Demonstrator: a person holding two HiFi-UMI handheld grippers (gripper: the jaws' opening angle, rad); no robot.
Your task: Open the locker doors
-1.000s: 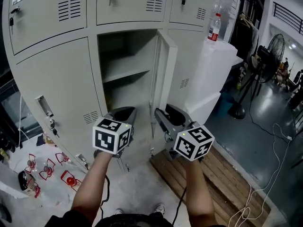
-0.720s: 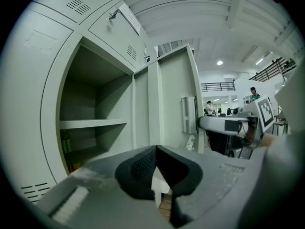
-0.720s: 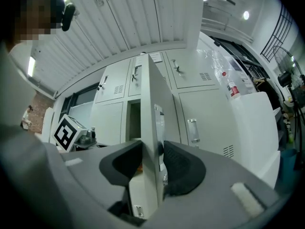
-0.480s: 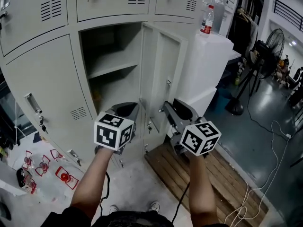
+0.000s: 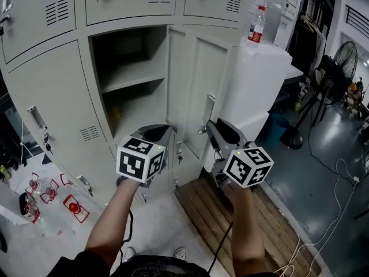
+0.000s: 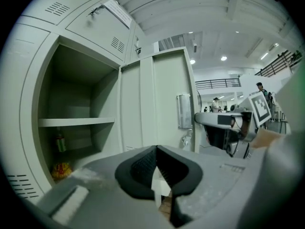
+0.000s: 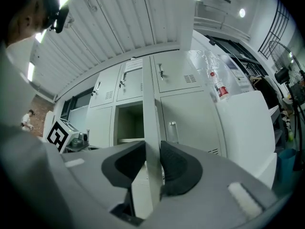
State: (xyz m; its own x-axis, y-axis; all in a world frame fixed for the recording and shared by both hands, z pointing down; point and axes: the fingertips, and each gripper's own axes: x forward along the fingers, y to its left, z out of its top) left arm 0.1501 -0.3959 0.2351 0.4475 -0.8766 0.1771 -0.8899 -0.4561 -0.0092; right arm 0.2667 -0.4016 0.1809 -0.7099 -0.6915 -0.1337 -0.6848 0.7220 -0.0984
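The grey lockers (image 5: 52, 91) fill the left and centre of the head view. One lower compartment (image 5: 130, 79) stands open, with a shelf across it. Its door (image 5: 199, 91) is swung out to the right. My right gripper (image 5: 212, 127) is at that door's free edge. In the right gripper view the door's edge (image 7: 150, 123) runs between the pads, and the closing jaws of the right gripper (image 7: 153, 147) touch it on both sides. My left gripper (image 5: 160, 131) hangs beside it, shut and empty, and the left gripper (image 6: 156, 150) points at the open compartment.
A white cabinet (image 5: 259, 79) with a water bottle (image 5: 256, 25) on top stands right of the lockers. A wooden pallet (image 5: 242, 218) lies on the floor below. Red-and-white items (image 5: 72, 208) lie at the left; a fan (image 5: 345, 56) and cables are at the right. A bottle (image 6: 59, 142) stands inside the compartment.
The door has swung from edge-on to wide open toward the right. My right gripper moved right along with its edge. The left gripper stayed about where it was.
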